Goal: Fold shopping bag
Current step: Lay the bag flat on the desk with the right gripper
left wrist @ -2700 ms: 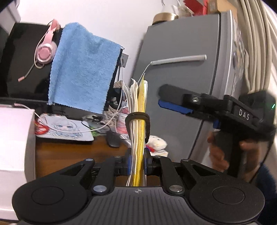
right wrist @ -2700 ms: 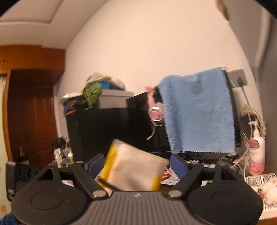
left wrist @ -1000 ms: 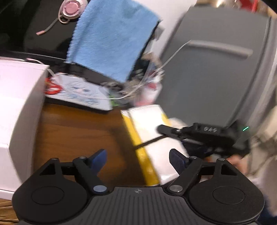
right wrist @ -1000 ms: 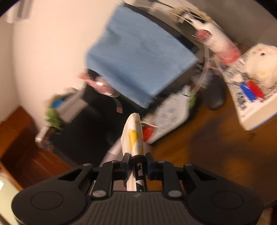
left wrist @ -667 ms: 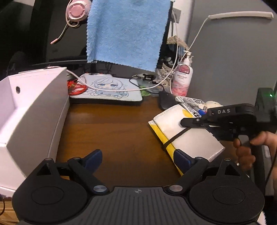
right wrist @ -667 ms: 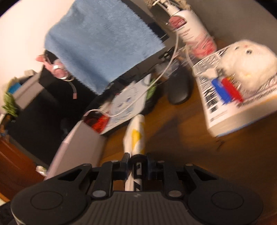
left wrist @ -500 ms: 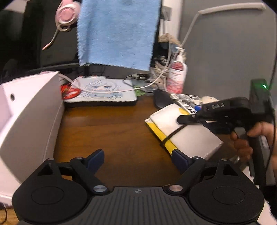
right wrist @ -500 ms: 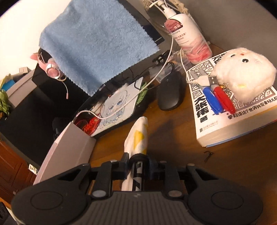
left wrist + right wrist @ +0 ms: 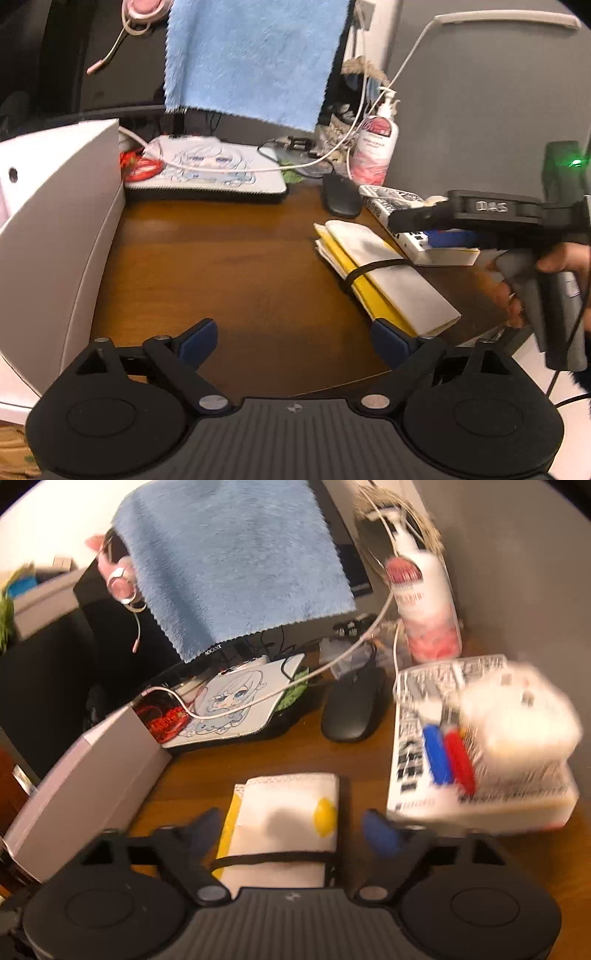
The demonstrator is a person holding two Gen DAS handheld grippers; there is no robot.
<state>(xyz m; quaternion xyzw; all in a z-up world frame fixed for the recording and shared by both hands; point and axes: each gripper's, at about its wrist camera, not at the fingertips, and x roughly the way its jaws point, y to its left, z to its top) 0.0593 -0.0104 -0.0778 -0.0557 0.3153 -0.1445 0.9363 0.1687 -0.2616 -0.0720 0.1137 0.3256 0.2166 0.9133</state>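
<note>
Folded shopping bag [image 9: 384, 273] flat on the table [image 9: 236, 273], banded by a black strap, long axis running near-right to far-left. Right claw [image 9: 288, 830] directly over its near end, opening, pads clear of the fabric, the nearer of the two. Left claw [image 9: 295, 338] opening too, empty, bag off to its right.
</note>
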